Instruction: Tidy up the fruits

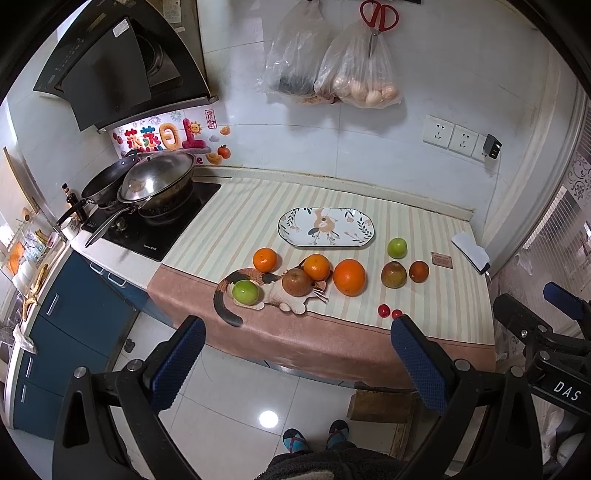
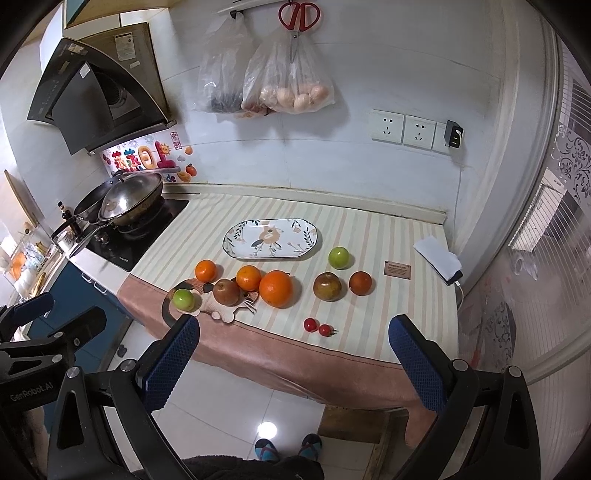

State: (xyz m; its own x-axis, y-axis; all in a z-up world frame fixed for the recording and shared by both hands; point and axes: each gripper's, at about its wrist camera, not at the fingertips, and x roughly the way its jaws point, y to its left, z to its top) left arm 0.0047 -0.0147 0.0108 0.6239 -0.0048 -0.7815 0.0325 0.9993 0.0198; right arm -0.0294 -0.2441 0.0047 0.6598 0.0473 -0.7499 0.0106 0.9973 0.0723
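Several fruits lie on the striped counter cloth (image 1: 229,218): a big orange (image 1: 349,277) (image 2: 275,288), two smaller oranges (image 1: 265,259) (image 1: 316,266), two green apples (image 1: 245,292) (image 1: 397,247), two brownish apples (image 1: 297,282) (image 1: 393,274), a dark orange (image 1: 419,271) and two cherry tomatoes (image 2: 311,324) (image 2: 325,330). An empty oval patterned plate (image 1: 326,228) (image 2: 271,238) sits behind them. A cat-shaped board (image 1: 273,293) lies under some fruit. My left gripper (image 1: 297,360) and right gripper (image 2: 291,363) are open and empty, held back from the counter's front edge.
A stove (image 1: 155,229) with a lidded wok (image 1: 159,181) stands at the left. Plastic bags (image 1: 354,70) and scissors (image 1: 378,18) hang on the wall. Sockets (image 1: 458,138), a small card (image 1: 442,258) and a white phone-like item (image 1: 471,249) are at the right. My feet (image 1: 314,437) stand on the tiled floor.
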